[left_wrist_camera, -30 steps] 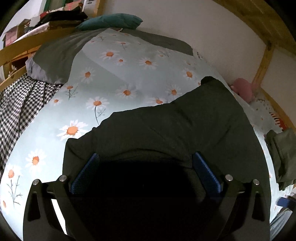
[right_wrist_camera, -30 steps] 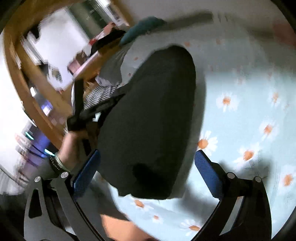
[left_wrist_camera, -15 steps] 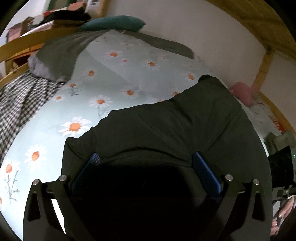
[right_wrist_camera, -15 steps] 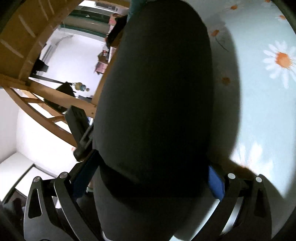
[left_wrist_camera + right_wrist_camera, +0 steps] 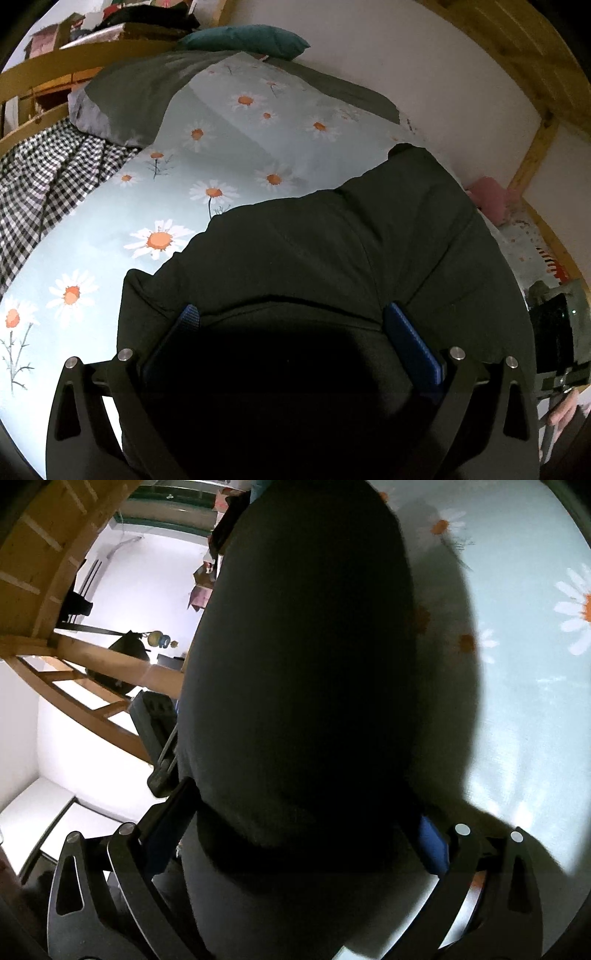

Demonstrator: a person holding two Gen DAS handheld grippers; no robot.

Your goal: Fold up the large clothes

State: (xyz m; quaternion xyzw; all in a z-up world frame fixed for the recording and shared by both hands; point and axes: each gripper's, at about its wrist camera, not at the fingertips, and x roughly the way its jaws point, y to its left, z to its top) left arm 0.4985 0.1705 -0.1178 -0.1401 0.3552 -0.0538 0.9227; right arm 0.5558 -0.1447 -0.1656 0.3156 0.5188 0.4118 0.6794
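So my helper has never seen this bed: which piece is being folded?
On the daisy-print sheet, look at the near end. The dark garment lies there, plain and unpatterned, unlike the checked cloth and grey blanket beyond.

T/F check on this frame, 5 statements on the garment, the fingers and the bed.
1. The dark garment lies on a daisy-print sheet. True.
2. The left gripper has garment fabric between its fingers. True.
3. The right gripper is clear of the garment. False: dark cloth fills the gap between its fingers.
4. A teal pillow sits at the far end of the bed. True.
5. The cloth at the bed's left edge is striped red. False: it is a black-and-white checked cloth.
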